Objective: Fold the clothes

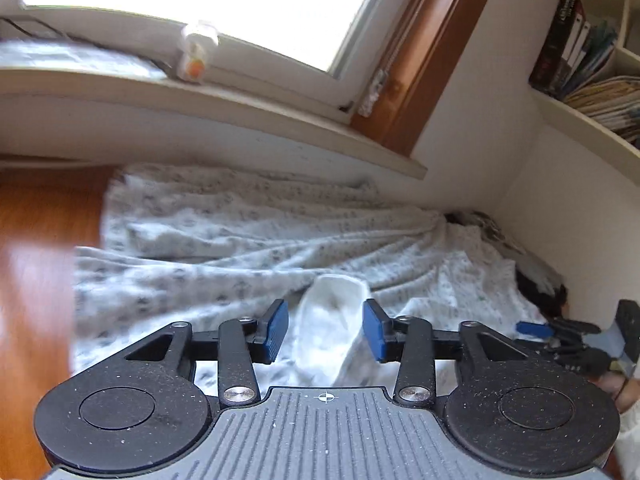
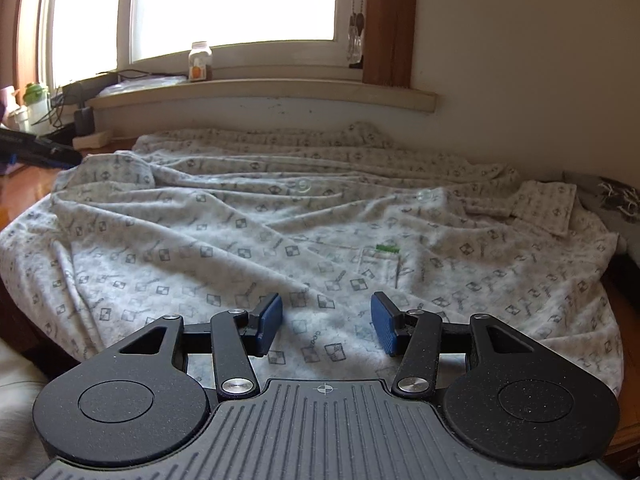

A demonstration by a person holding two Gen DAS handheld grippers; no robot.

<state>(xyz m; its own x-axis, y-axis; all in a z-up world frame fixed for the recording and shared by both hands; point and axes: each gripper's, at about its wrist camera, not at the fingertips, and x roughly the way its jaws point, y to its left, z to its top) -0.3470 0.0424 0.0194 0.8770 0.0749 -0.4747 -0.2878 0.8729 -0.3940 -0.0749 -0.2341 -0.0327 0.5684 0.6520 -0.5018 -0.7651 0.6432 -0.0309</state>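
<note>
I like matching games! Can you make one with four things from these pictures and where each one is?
Things:
1. patterned shirt
2. small jar
3. white cloth
4. books

Places:
A. on the windowsill
B. on the wall shelf
C. spread out on the wooden table
D. between the left gripper's open jaws, not pressed

Right pairs: 1-C, 2-A, 3-D, 4-B
</note>
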